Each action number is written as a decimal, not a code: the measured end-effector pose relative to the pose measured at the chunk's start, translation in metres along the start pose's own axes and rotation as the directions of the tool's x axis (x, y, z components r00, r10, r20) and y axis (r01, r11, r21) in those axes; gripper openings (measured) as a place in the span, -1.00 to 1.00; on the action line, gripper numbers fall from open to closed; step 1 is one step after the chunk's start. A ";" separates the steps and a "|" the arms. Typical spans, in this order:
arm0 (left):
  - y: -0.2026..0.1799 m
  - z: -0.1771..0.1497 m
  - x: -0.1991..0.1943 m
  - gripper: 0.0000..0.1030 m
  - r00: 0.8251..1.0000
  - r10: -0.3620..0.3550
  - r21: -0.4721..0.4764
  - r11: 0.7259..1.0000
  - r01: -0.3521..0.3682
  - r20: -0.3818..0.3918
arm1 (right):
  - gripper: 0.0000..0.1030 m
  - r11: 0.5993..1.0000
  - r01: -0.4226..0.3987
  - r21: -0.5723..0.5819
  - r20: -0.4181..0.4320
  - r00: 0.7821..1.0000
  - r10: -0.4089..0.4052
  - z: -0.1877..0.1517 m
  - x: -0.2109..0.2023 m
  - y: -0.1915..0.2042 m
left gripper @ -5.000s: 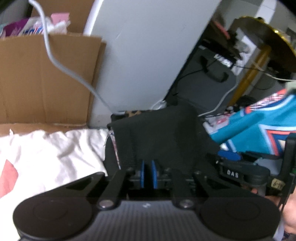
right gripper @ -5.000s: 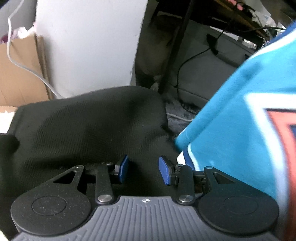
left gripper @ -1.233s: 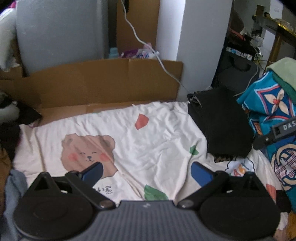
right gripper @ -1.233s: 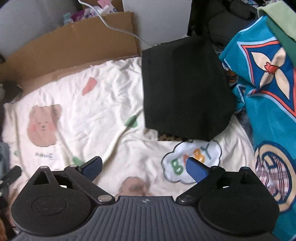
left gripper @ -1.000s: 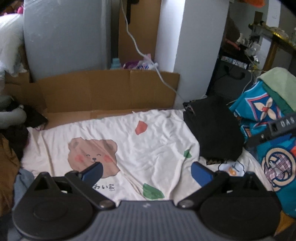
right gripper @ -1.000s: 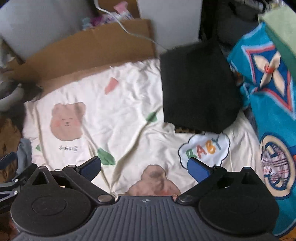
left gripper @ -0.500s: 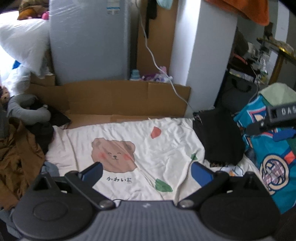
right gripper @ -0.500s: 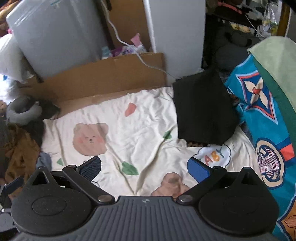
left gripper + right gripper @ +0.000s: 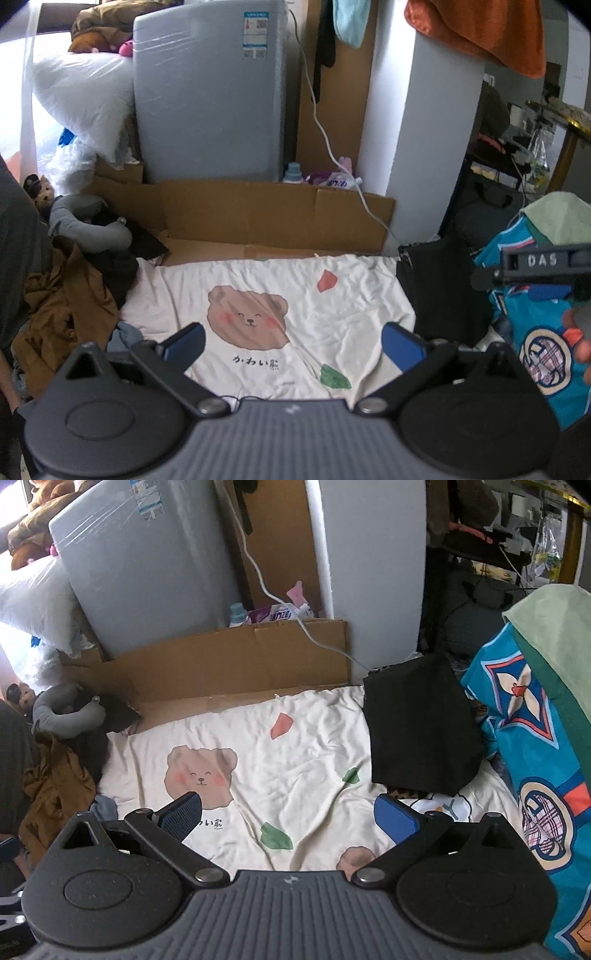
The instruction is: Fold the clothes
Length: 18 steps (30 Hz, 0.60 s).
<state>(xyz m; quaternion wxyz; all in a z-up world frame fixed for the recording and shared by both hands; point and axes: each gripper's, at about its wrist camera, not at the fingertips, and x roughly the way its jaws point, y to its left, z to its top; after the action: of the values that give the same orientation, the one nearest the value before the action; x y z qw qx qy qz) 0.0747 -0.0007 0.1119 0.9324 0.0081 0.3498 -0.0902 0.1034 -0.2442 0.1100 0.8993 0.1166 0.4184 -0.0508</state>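
While both grippers hang above the near edge of the cream bear-print sheet [image 9: 295,746], we see the left gripper [image 9: 291,341] and the right gripper [image 9: 288,812] each with jaws spread wide, holding nothing. The folded black garment [image 9: 417,734] lies flat at the sheet's far right corner, its right side touching the blue patterned cloth pile [image 9: 535,775]. Along the far edge runs a cardboard wall [image 9: 229,661]. At the left edge, brown clothes [image 9: 62,314] crowd in. The sheet's middle lies bare, only wrinkled.
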 end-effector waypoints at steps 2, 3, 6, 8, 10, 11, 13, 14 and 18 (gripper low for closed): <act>-0.002 -0.002 -0.003 0.99 1.000 0.012 -0.001 1.000 -0.012 0.010 | 0.99 1.000 -0.007 0.005 0.000 1.000 0.007 -0.003 0.000 -0.002; -0.003 -0.002 -0.004 0.99 1.000 0.016 0.001 1.000 -0.016 0.014 | 0.99 1.000 -0.015 0.006 -0.004 1.000 0.015 -0.006 0.000 -0.003; -0.006 -0.004 -0.010 0.99 0.999 0.027 -0.004 1.000 -0.027 0.032 | 0.99 1.000 -0.028 0.002 -0.025 0.999 0.028 -0.012 0.003 -0.002; -0.006 -0.005 -0.013 0.99 0.999 0.018 -0.017 1.000 -0.018 0.031 | 0.99 0.999 -0.039 0.000 -0.035 0.999 0.039 -0.015 0.002 0.000; -0.006 -0.006 -0.015 0.99 0.999 0.017 -0.029 0.999 -0.016 0.035 | 0.99 0.999 -0.054 -0.003 -0.022 0.998 0.054 -0.017 -0.003 0.002; -0.006 -0.006 -0.017 0.99 0.999 0.016 -0.034 0.999 -0.015 0.037 | 0.99 0.998 -0.056 -0.015 -0.012 0.998 0.055 -0.019 -0.005 0.003; -0.006 -0.008 -0.018 0.99 0.999 0.022 -0.042 0.999 -0.020 0.039 | 0.99 0.998 -0.054 -0.042 0.006 0.999 0.054 -0.023 -0.010 0.006; -0.005 -0.008 -0.017 0.99 0.999 0.025 -0.043 0.999 -0.023 0.039 | 0.99 0.998 -0.050 -0.049 0.007 0.999 0.050 -0.024 -0.011 0.007; -0.002 -0.014 -0.016 0.99 0.999 0.032 -0.075 0.997 -0.029 0.034 | 0.99 0.997 -0.032 -0.064 -0.003 0.999 0.032 -0.031 -0.013 0.008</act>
<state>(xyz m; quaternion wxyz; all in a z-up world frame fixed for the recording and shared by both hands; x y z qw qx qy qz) 0.0530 0.0013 0.1118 0.9394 -0.0227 0.3363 -0.0630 0.0735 -0.2286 0.1014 0.9029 0.0945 0.4188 -0.0228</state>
